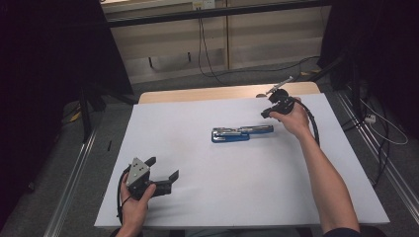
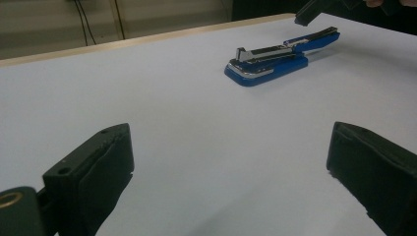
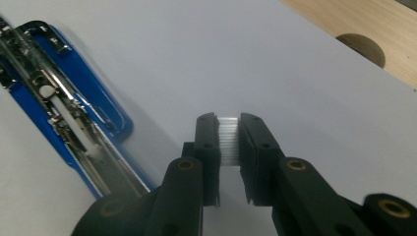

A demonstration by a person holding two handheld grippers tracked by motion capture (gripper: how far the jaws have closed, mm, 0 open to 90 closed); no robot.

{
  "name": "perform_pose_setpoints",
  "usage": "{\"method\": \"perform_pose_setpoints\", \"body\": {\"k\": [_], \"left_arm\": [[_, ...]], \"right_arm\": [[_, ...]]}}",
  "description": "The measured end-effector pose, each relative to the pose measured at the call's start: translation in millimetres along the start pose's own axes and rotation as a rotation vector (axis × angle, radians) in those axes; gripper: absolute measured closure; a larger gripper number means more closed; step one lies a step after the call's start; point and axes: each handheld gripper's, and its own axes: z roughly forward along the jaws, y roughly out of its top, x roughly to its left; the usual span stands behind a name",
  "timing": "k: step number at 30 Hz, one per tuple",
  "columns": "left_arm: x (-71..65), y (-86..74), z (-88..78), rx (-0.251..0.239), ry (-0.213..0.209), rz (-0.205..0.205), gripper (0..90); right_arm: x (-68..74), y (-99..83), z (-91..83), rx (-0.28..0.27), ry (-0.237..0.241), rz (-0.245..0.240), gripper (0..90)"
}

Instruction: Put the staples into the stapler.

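A blue stapler (image 1: 237,133) lies swung open flat on the white table top (image 1: 197,197), its metal staple channel facing up (image 3: 64,113). My right gripper (image 1: 266,114) hovers just past the stapler's right end, and in the right gripper view it (image 3: 228,120) is shut on a short silvery strip of staples (image 3: 228,142) pinched between the pads. My left gripper (image 1: 163,167) rests at the near left of the table, open, with nothing between its fingers. In the left gripper view (image 2: 231,142) the stapler (image 2: 275,59) lies well beyond the jaws, and the right gripper's tip (image 2: 310,10) hangs over the stapler's far end.
A bare wooden strip (image 1: 222,92) runs along the table's far edge, with a round cable hole (image 3: 359,46) in it. Dark frame posts stand on both sides of the table. Cables (image 1: 207,59) trail over the floor behind it.
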Motion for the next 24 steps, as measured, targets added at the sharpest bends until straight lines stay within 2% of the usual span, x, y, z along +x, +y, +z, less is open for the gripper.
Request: {"method": "perform_pose_setpoints", "body": {"k": [4,11,21,24], "left_arm": [[-0.1,-0.1,0.6,-0.004,0.0,-0.011,4.1],[0.4,0.7,0.5,-0.003,0.0,-0.003,4.1],[0.1,0.7,0.3,-0.004,0.0,-0.007,4.0],[0.2,0.8,0.4,-0.005,0.0,-0.007,4.0]], "right_arm": [[7.2,3.9,-4.1,-0.022,0.009,-0.024,79.2],[17.9,9.8,-8.7,-0.049,0.028,-0.058,79.3],[30.6,13.9,-9.7,-0.074,0.065,-0.091,79.3],[33.6,15.4,-11.1,-0.082,0.08,-0.081,79.3]]}}
